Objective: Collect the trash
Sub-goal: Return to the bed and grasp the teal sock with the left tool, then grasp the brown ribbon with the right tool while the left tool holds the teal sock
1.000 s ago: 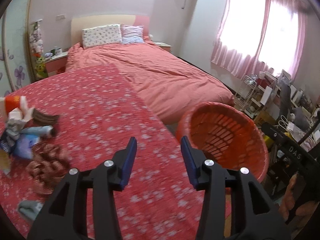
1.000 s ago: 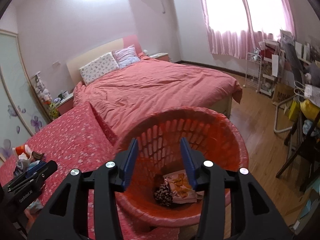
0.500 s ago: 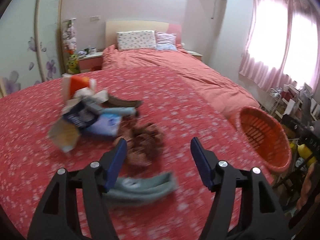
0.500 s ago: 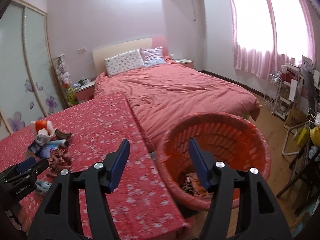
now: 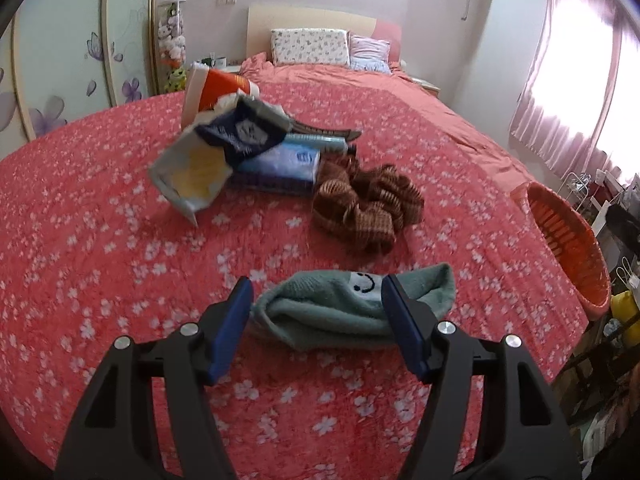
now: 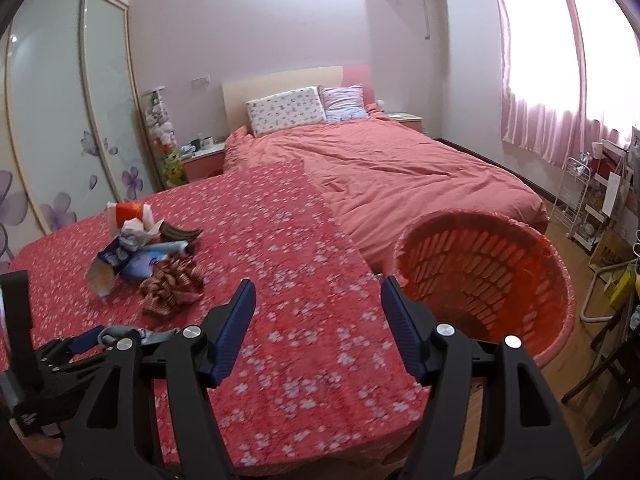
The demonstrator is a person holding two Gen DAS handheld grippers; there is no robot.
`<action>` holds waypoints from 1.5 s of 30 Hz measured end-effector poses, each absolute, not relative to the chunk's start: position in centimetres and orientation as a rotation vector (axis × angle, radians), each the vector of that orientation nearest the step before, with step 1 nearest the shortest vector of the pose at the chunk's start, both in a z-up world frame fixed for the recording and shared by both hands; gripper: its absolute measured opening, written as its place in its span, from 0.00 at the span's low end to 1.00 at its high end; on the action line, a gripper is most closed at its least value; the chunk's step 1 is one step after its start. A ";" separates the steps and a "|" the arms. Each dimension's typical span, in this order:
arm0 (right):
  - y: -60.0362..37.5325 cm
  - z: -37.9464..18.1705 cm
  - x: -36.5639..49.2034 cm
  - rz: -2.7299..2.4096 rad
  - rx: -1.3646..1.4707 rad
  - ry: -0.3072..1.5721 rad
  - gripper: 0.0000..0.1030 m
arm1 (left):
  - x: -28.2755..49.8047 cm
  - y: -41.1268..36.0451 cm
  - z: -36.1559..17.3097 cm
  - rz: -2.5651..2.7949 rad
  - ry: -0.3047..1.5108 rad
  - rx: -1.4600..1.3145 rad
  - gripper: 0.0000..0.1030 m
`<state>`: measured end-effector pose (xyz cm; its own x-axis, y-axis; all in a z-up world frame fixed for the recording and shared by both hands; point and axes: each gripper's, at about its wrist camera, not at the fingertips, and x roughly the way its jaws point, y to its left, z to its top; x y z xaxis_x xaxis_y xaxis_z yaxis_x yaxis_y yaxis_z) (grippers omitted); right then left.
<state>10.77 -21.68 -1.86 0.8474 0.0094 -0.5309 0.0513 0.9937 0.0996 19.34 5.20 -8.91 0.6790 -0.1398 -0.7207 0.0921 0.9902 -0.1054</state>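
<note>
Bedroom w/ pink walls, a made-up pink bed (image 6: pixel 400 168) at the back, pink curtains (image 6: pixel 560 92) on the right. Nearer the cameras, a table under a red floral cloth (image 5: pixel 120 280) carries the clutter.

Left gripper (image 5: pixel 316 324) sits low over the cloth, jaws spread wide, nothing clamped. A teal sock (image 5: pixel 344 304) w/ a smiley face lies flat btwn the two blue fingers (image 5: pixel 232 328): its folded end is just beside the left finger, its cuff end runs behind and past the right finger. Can't tell if either pad actually touches it. In the right wrist view the same sock (image 6: pixel 120 334) shows only as a grey-teal sliver at the left gripper's tips.

Beyond the sock, apart from it, a brown striped scrunched cloth (image 5: pixel 366 208). Further back is the trash pile: an open silver-lined snack bag (image 5: pixel 192 172), a dark blue wrapper (image 5: pixel 244 136) on top, a light blue tissue pack (image 5: pixel 284 160), a tube (image 5: pixel 316 140), an orange-and-white paper cup (image 5: pixel 212 92) tipped on its side.

Right gripper (image 6: pixel 318 324) hangs above the table's near right part, jaws also wide apart, empty; only bare cloth btwn them.

Orange plastic basket (image 6: pixel 480 276) stands on the floor off the table's right edge, just right of the right gripper's right finger, well apart from the sock and pile. Its contents aren't visible from here.
</note>
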 end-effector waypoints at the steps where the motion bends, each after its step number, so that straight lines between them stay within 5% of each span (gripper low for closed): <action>1: -21.6 -1.9 10.7 -0.020 0.111 0.561 0.63 | 19.4 5.0 -9.1 -0.130 0.817 -0.063 0.63; 16: -20.0 -2.2 10.4 0.017 0.092 0.581 0.63 | 18.2 4.9 -9.9 -0.084 0.816 -0.046 0.60; 21: -19.2 -2.4 10.5 0.027 0.087 0.592 0.63 | 17.6 4.5 -9.9 -0.118 0.798 -0.036 0.23; 24: -18.5 -2.6 10.7 0.036 0.086 0.600 0.63 | 17.7 5.5 -9.7 -0.138 0.804 -0.083 0.15; 45: -10.3 -3.4 16.3 0.144 0.044 0.665 0.63 | 18.0 18.6 -3.9 0.029 0.652 -0.259 0.14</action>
<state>16.26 -10.26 -3.43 0.7773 0.1471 -0.6117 -0.1190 0.9891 0.0866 18.01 18.65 -3.85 0.7958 -0.0542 -0.6032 -0.1076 0.9675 -0.2289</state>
